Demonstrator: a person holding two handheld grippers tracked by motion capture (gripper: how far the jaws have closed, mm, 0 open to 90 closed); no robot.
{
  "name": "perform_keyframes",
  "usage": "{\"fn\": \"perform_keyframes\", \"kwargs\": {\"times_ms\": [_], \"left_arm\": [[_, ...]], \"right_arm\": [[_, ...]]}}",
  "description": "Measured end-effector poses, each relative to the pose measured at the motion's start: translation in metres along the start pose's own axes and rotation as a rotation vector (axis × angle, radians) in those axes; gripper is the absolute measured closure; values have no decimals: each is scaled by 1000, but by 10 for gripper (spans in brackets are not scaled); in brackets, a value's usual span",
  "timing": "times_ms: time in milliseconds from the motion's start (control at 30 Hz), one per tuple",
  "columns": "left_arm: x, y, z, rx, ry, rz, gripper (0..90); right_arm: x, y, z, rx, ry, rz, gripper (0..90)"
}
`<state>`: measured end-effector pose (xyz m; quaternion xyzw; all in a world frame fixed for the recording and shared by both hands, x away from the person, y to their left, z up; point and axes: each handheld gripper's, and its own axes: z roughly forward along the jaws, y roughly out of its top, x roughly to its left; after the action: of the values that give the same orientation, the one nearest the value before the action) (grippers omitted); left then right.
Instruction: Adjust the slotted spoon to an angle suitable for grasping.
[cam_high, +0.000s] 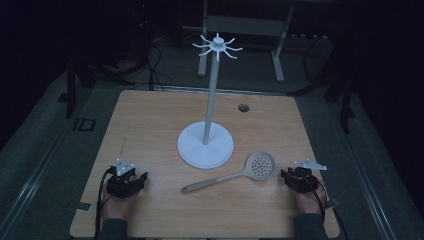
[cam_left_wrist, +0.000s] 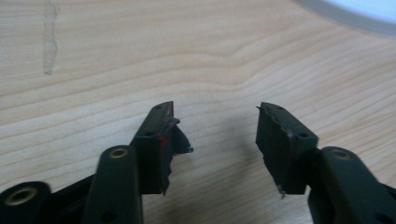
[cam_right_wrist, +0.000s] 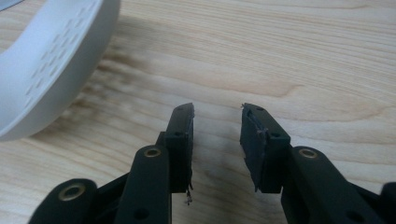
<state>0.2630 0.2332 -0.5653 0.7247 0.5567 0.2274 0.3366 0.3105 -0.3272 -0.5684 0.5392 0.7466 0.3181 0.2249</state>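
Table (cam_high: 150, 115): wooden top; it carries a rack and a skimmer, with both grippers resting near its front edge.
Rack (cam_high: 205, 145): white, upright, round base at the table's middle, thin pole, ring of hooks (cam_high: 218, 46) at the top. Every hook is bare.
Skimmer (cam_high: 235, 175): lies flat on the table, in front of the rack base and apart from it. Its perforated bowl (cam_high: 261, 165) points to the right gripper; its wooden handle (cam_high: 200, 186) points toward the front centre.
Left gripper (cam_high: 126, 181): rests on the table at front left, well apart from the skimmer. Jaws spread, nothing between them (cam_left_wrist: 215, 135); bare wood ahead, with the edge of the rack base at the upper right of its view.
Right gripper (cam_high: 298, 178): rests at front right, just beside the skimmer bowl and not touching it. Jaws spread and empty (cam_right_wrist: 217, 135); the bowl's rim (cam_right_wrist: 51, 65) sits to the upper left of them in its view.
Done: nothing, as far as I can judge; the skimmer is ungripped and the hooks are bare.
Left: likely the whole job, namely grip the skimmer, lift it, hang it on a hook.
Handle end: too small here to tell whether it has a hanging hole.
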Motion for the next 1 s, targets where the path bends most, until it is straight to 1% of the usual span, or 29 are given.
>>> {"fn": "perform_keyframes", "kwargs": {"times_ms": [33, 67, 100, 133, 167, 200, 233, 267, 367, 467, 533, 567, 633, 667, 700, 733, 800, 867, 900, 1000], "left_arm": [[2, 1, -4, -25, -7, -13, 493], [2, 1, -4, -25, -7, -13, 490], [2, 1, -4, -25, -7, -13, 490], [3, 1, -7, -43, -5, -18, 490], [3, 1, -7, -43, -5, -18, 490], [3, 1, -11, -67, -2, -20, 489], [3, 1, -11, -72, -4, -27, 489], [3, 1, -11, -70, -3, -32, 483], [3, 1, -10, -60, 6, -27, 478], [3, 1, -10, -64, 8, -24, 472], [2, 1, -11, -66, 11, -19, 467], [2, 1, -11, -66, 11, -19, 466], [2, 1, -10, -62, 6, -19, 466], [2, 1, -10, -62, 6, -19, 467], [2, 1, -10, -59, 0, -16, 468], [2, 1, -10, -59, 0, -16, 469], [1, 1, -10, -62, -7, -10, 472], [0, 2, -11, -69, -9, -1, 472], [0, 2, -11, -72, -9, -1, 471], [0, 2, -11, -71, -9, 1, 471]], "right_arm": [[2, 1, 0, 4, 3, -18, 655], [2, 1, 0, 4, 3, -18, 655], [4, 1, -1, 5, 2, -30, 655], [4, 1, -1, 5, 2, -30, 656], [4, 1, -1, 5, 2, -30, 656], [11, 7, -6, -11, 16, -62, 721], [12, 8, -7, -15, 28, -73, 734], [14, 10, -10, -19, 33, -89, 750], [19, 15, -15, -28, 25, -134, 802], [22, 19, -20, -39, 31, -148, 853], [23, 22, -23, -45, 49, -152, 884], [23, 22, -23, -45, 49, -152, 884], [27, 27, -27, -61, 75, -162, 898], [27, 27, -27, -61, 75, -162, 898], [30, 31, -29, -70, 83, -180, 898], [30, 31, -29, -70, 83, -180, 898], [33, 36, -31, -74, 96, -190, 898], [37, 44, -31, -78, 116, -215, 899], [39, 47, -31, -77, 118, -229, 899], [41, 50, -31, -75, 122, -236, 900]]}}
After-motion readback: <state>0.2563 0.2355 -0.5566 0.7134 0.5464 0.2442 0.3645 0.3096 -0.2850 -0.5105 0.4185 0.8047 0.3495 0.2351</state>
